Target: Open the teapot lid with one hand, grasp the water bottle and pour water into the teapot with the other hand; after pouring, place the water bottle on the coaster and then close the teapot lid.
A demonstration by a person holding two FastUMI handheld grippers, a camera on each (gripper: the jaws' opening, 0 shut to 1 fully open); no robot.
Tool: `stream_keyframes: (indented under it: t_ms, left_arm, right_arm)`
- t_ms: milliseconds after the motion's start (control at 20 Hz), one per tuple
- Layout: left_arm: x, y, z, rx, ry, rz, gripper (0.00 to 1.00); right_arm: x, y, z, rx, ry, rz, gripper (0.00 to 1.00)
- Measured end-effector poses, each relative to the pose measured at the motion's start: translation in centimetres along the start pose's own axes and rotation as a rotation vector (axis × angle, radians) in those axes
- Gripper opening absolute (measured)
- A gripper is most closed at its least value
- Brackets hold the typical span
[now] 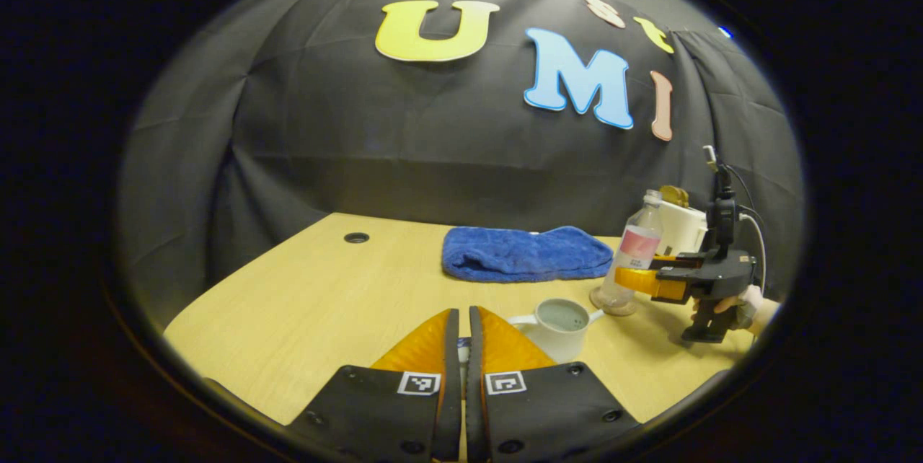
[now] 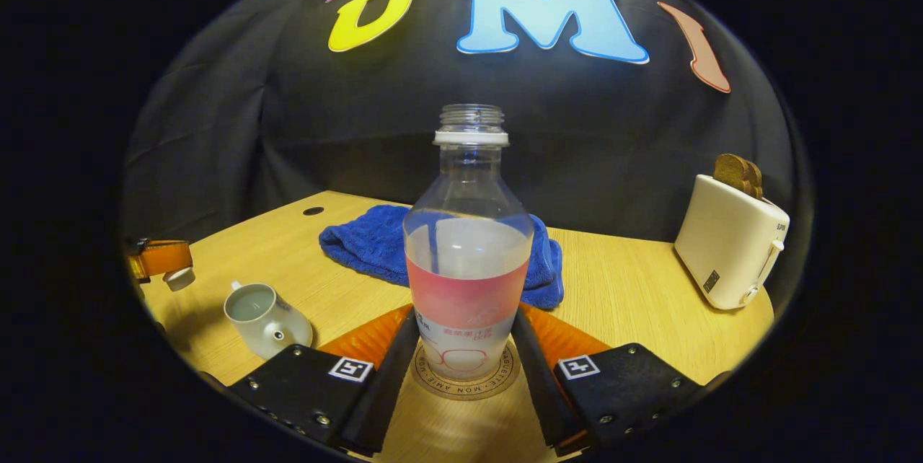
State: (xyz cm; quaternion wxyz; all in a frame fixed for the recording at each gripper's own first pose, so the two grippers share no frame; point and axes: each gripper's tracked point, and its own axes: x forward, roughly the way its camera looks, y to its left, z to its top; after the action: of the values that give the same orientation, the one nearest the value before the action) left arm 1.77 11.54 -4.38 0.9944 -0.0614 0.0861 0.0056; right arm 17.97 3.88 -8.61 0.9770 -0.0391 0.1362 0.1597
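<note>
one water bottle (image 2: 469, 268), one teapot (image 2: 265, 319), one lid (image 2: 179, 278), one coaster (image 2: 465, 384), one towel (image 2: 375, 243), one toaster (image 2: 730, 243), one table (image 2: 634, 283).

Left gripper (image 1: 461, 337): fingers nearly together, a small pale piece partly hidden between them at the tips; in the right gripper view it sits at the far left edge (image 2: 162, 261), up and to the left of the teapot (image 2: 265, 319), with a small white lid held at its tips.

Right gripper (image 2: 465, 340): jaws spread, one finger on each side of the water bottle (image 2: 467, 261), close against its lower body; firm contact can't be confirmed. In the left gripper view it reaches level toward the bottle from the bottle's right (image 1: 634, 279), a hand (image 1: 746, 304) wrapped on its grip.
</note>
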Motion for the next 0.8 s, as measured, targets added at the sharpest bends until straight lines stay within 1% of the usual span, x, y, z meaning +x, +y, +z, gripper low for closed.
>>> stream_keyframes:
  t_ms: [100,150,300,550,800]
  left_arm:
    - [0.6,-1.1,0.6,0.007,-0.011,-0.023,0.1]
    - [0.9,-1.7,1.0,0.011,-0.02,-0.033,0.1]
    - [1.8,-3.5,2.1,0.02,-0.036,-0.066,0.1]
    - [3.5,-6.5,3.4,0.053,-0.061,-0.106,0.1]
    - [5.6,-9.0,2.3,0.088,-0.058,-0.138,0.1]
  right_arm:
    - [-0.2,-0.5,0.2,-0.007,-0.014,-0.012,0.9]
    - [-0.4,-0.7,0.4,-0.008,-0.021,-0.018,0.98]
    - [-1.3,-0.5,0.8,0.018,-0.038,-0.005,0.98]
    - [-3.3,-1.3,1.5,0.027,-0.072,-0.013,0.99]
    - [-4.9,-2.1,1.9,0.051,-0.103,-0.017,0.98]
